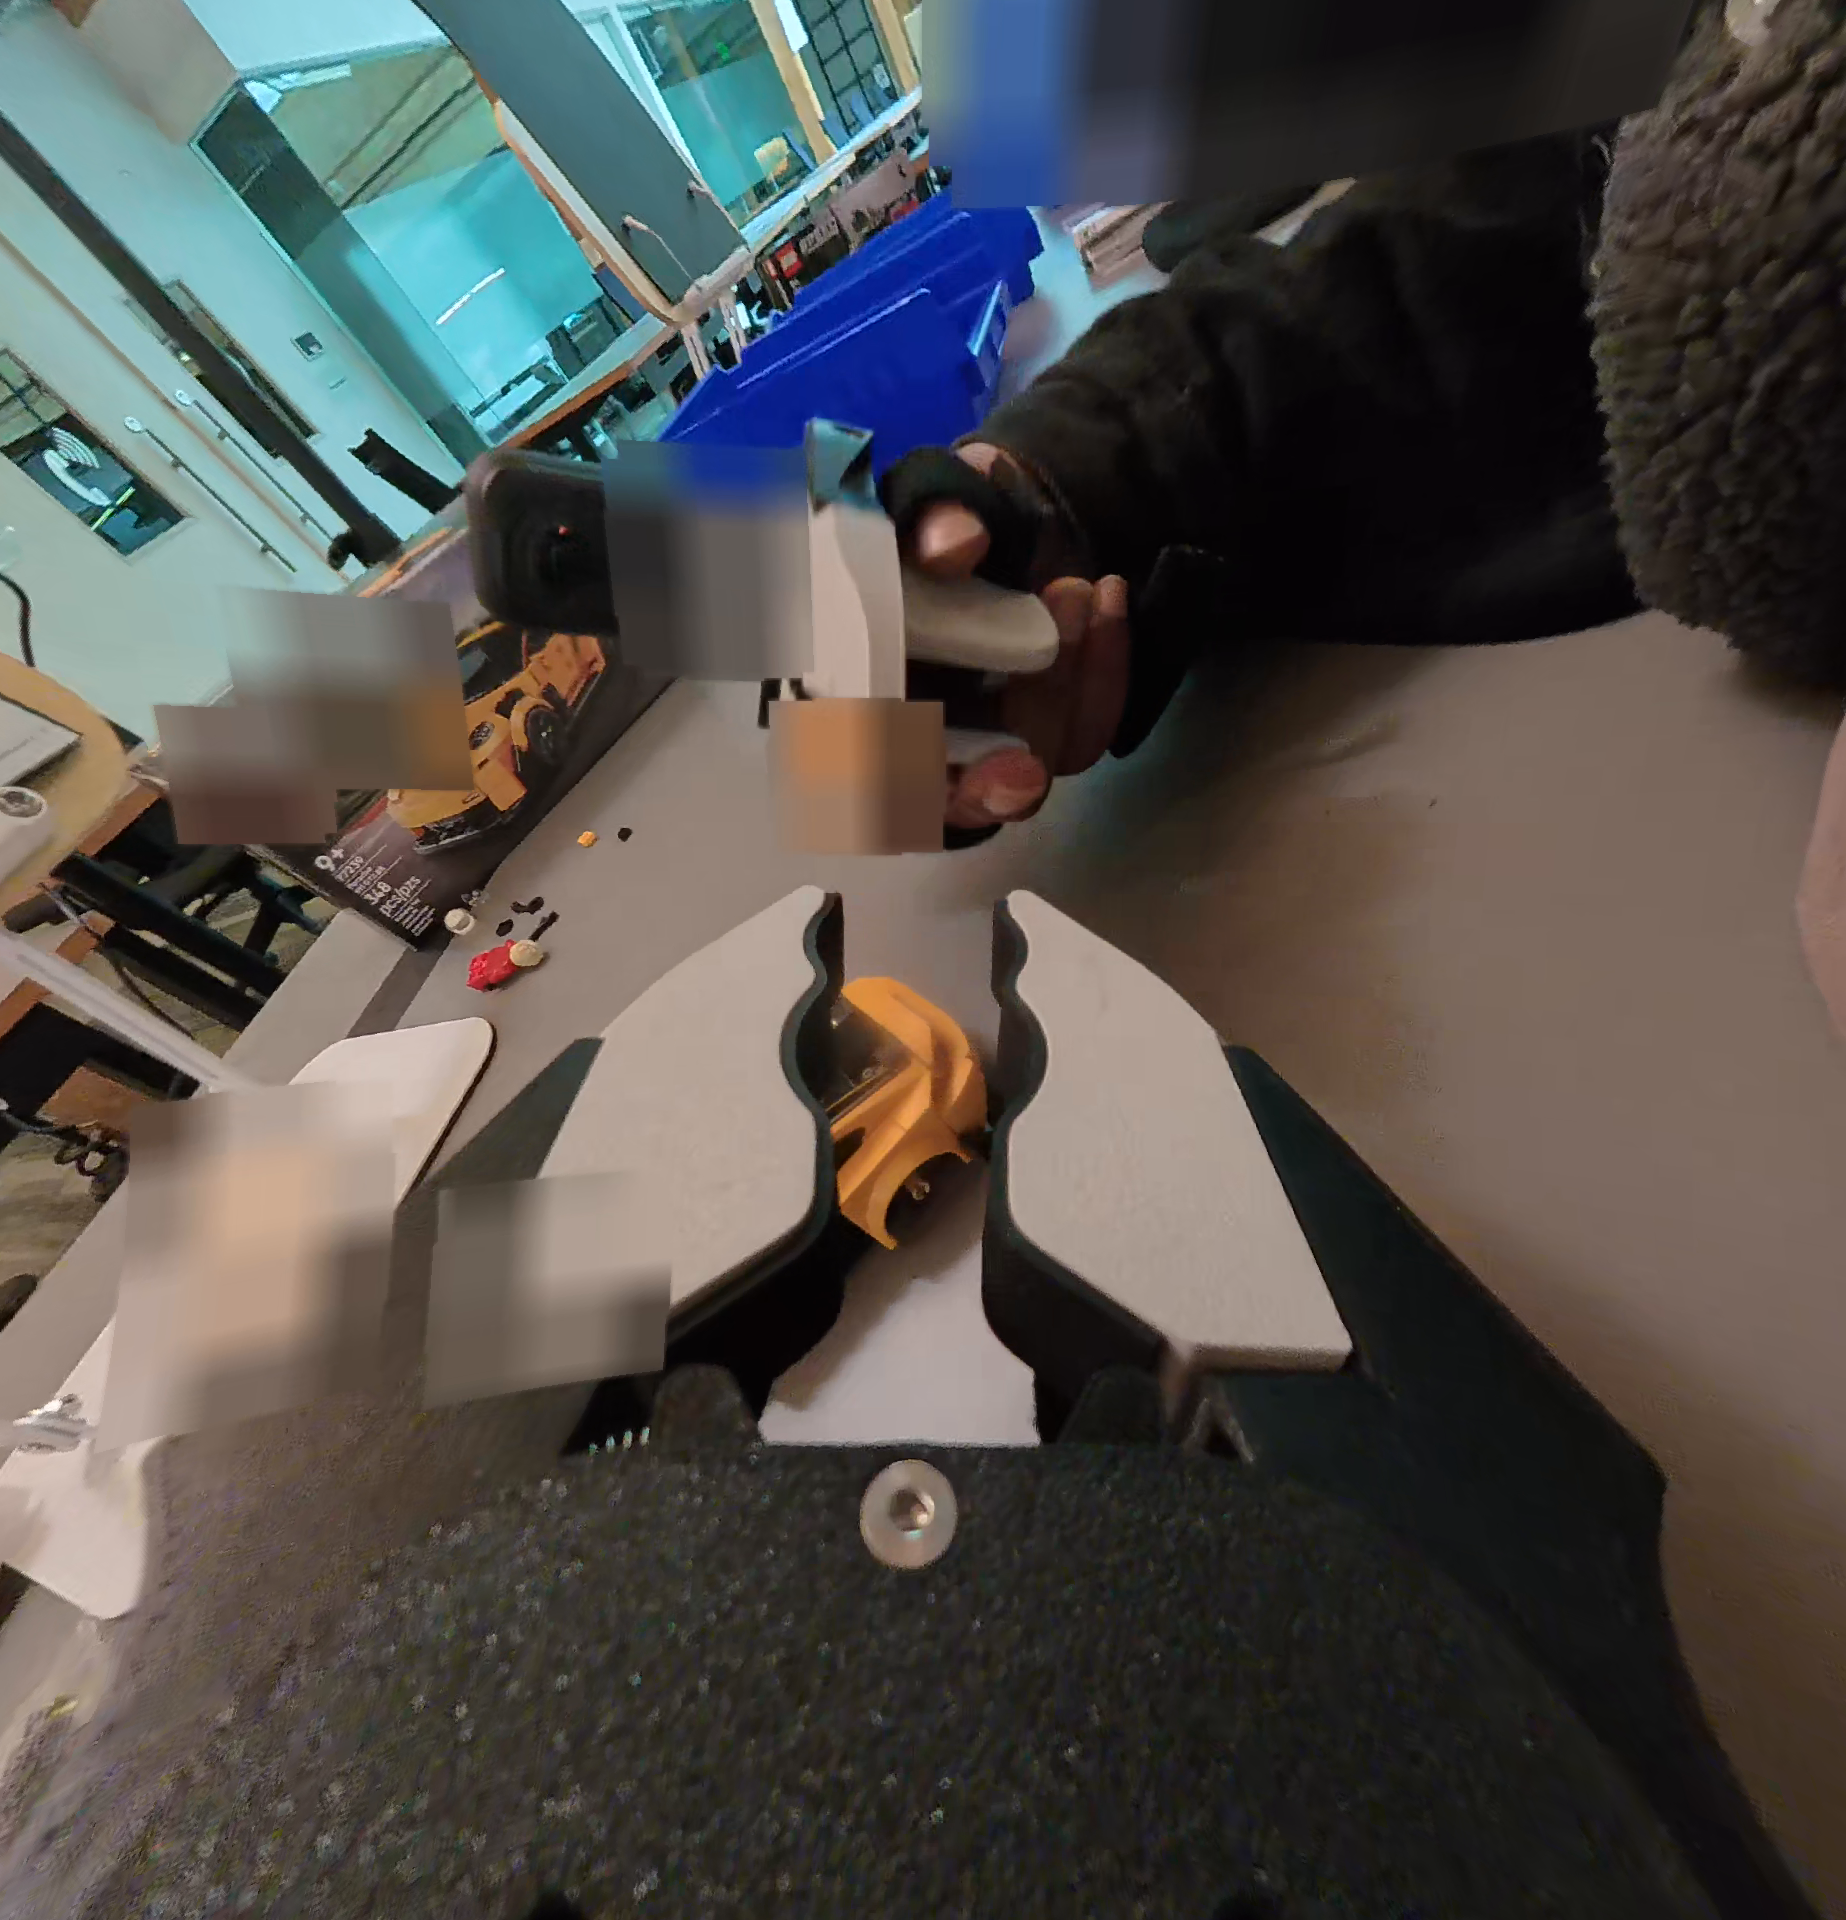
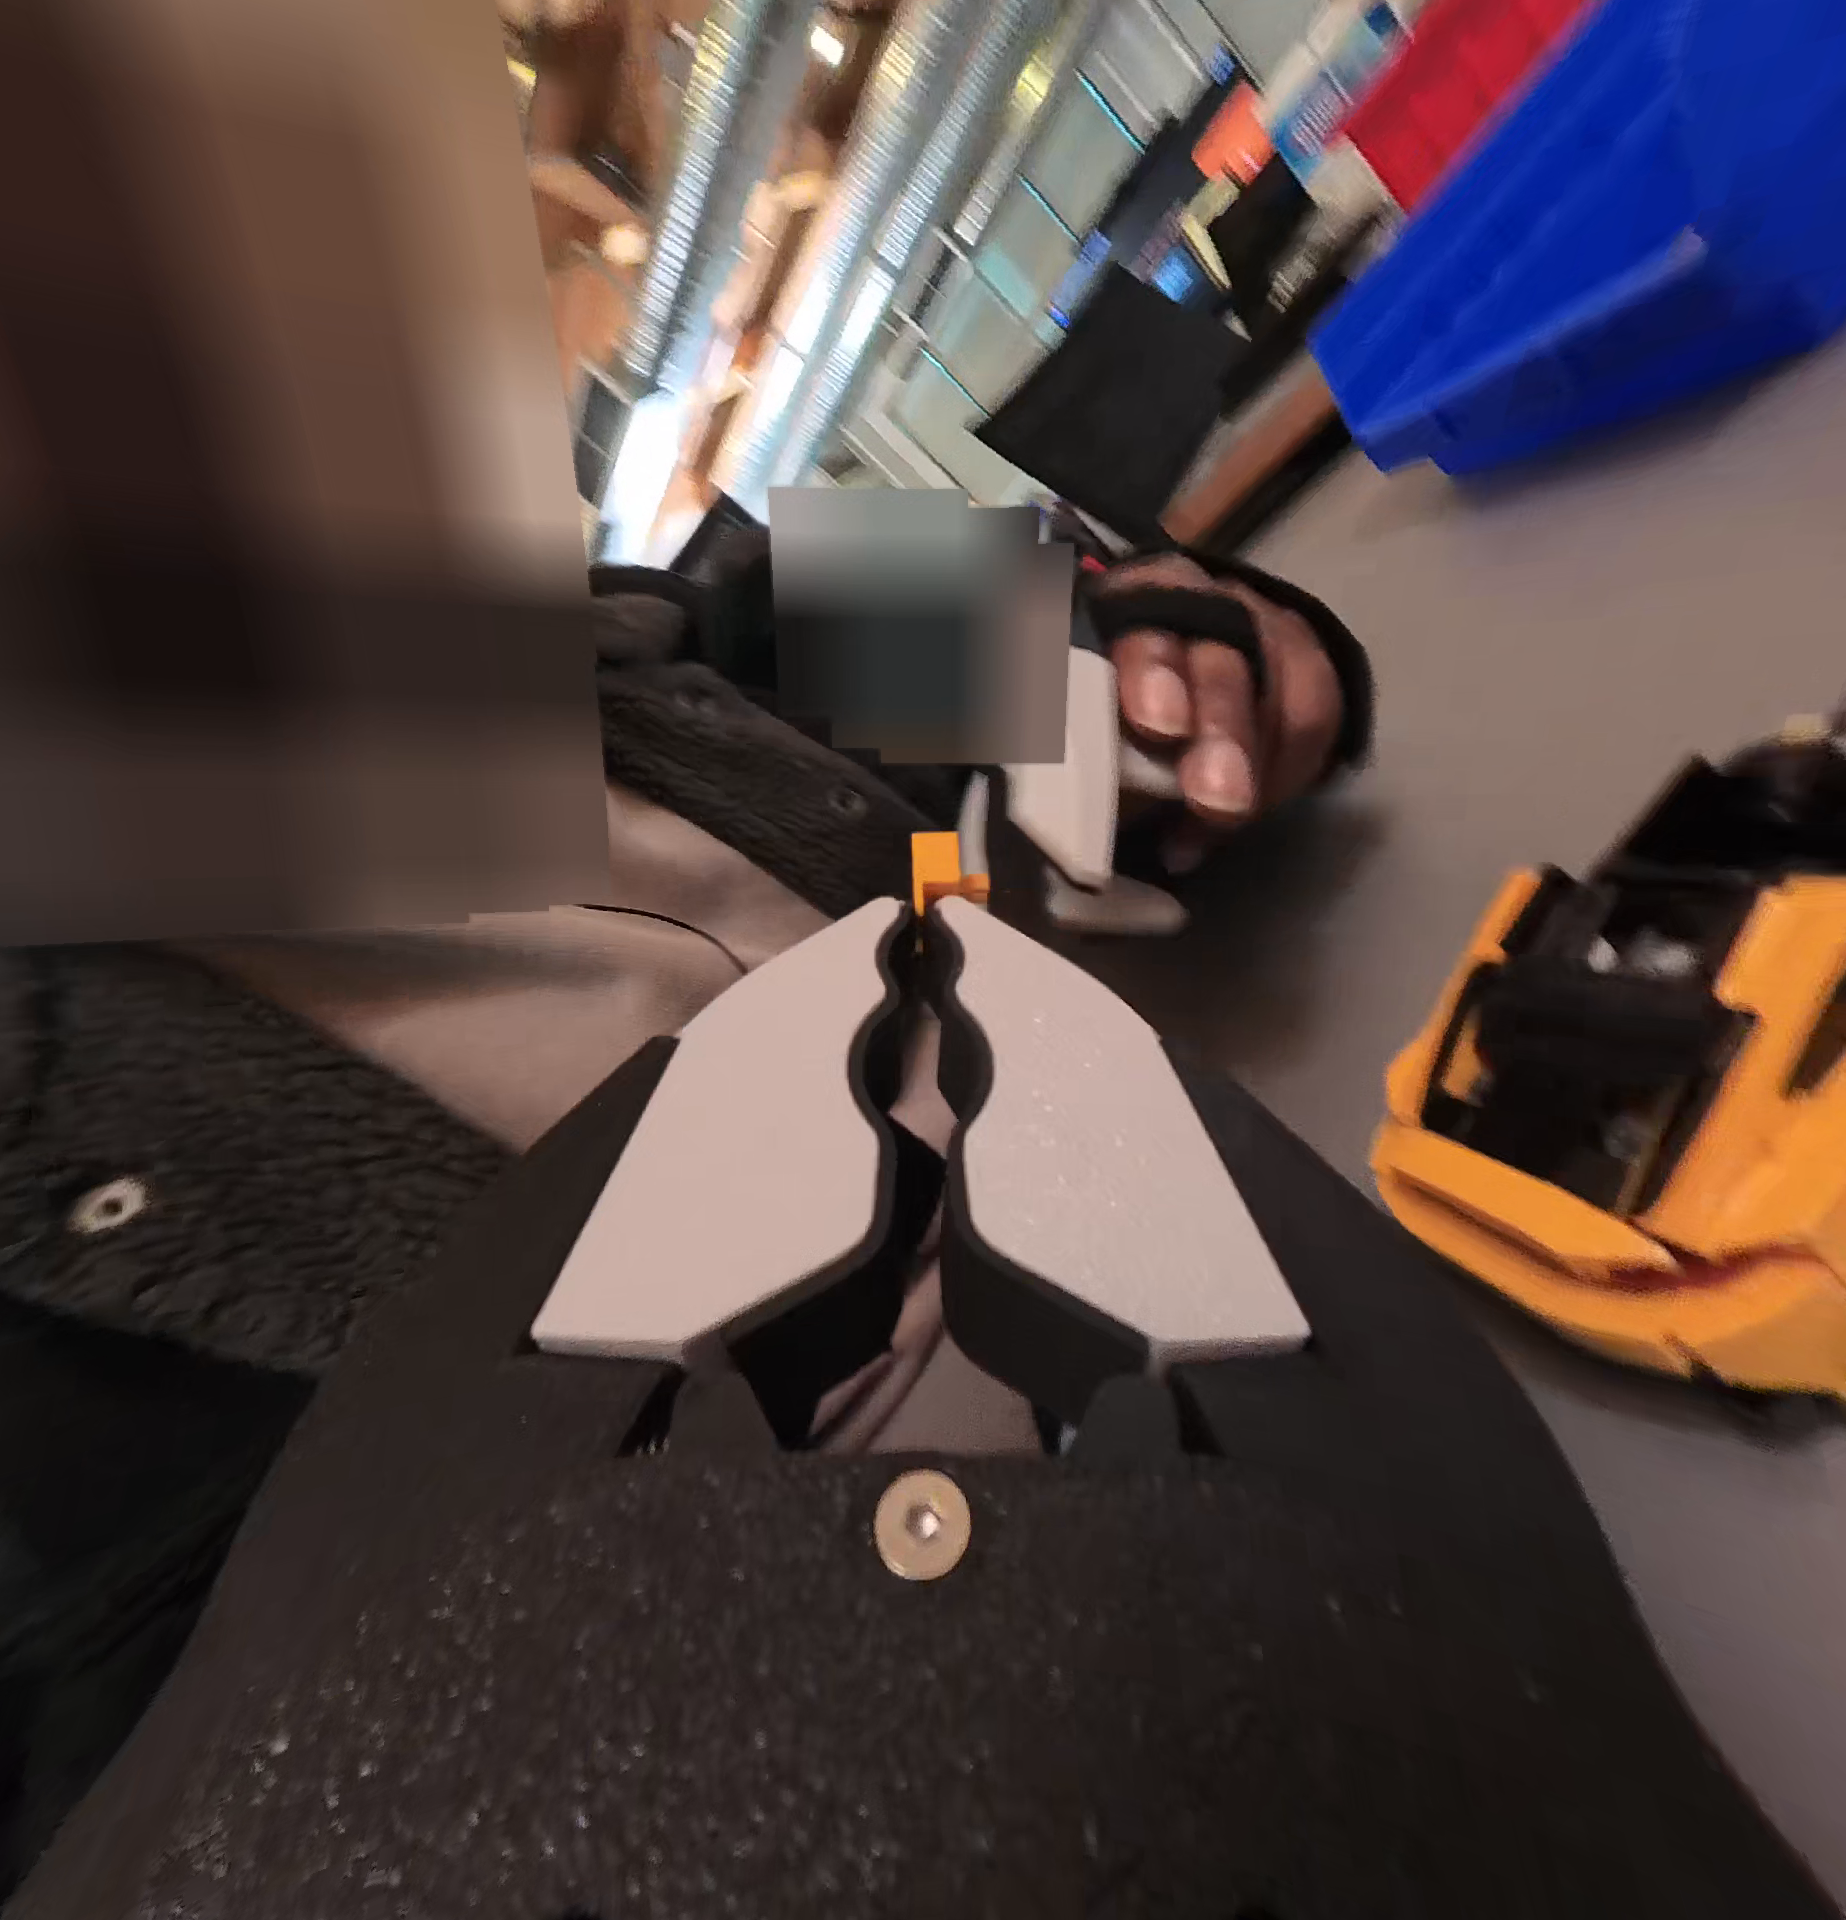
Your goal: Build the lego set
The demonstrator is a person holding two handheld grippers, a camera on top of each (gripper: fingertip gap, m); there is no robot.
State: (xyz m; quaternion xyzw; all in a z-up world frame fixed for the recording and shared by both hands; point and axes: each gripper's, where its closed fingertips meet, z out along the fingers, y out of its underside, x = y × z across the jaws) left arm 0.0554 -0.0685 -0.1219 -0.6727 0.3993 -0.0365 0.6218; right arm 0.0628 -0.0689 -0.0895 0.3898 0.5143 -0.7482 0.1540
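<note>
A partly built yellow and black Lego car [image 1: 903, 1091] lies on the grey table [image 1: 1418, 935]. I see it through the gap of my left gripper [image 1: 914, 909], whose fingers stand apart and hold nothing. The car also shows at the right of the right wrist view [image 2: 1625, 1091]. My right gripper [image 2: 924, 920] is shut on a small orange Lego piece [image 2: 940, 873] and holds it in the air. Its white body [image 1: 857, 603] and the gloved hand holding it show beyond the car. The left gripper's tool and hand [image 2: 1189, 707] show farther off, apart from the car.
The Lego box [image 1: 462, 790] with a yellow car picture lies at the table's left. Small loose pieces, one of them red [image 1: 498, 964], lie in front of it. A white card [image 1: 399, 1070] lies nearby. Blue bins [image 1: 867, 343] stand at the back. The person's fleece sleeve [image 1: 1729, 312] is at the right. Less than 4 cm separates the two grippers' tips.
</note>
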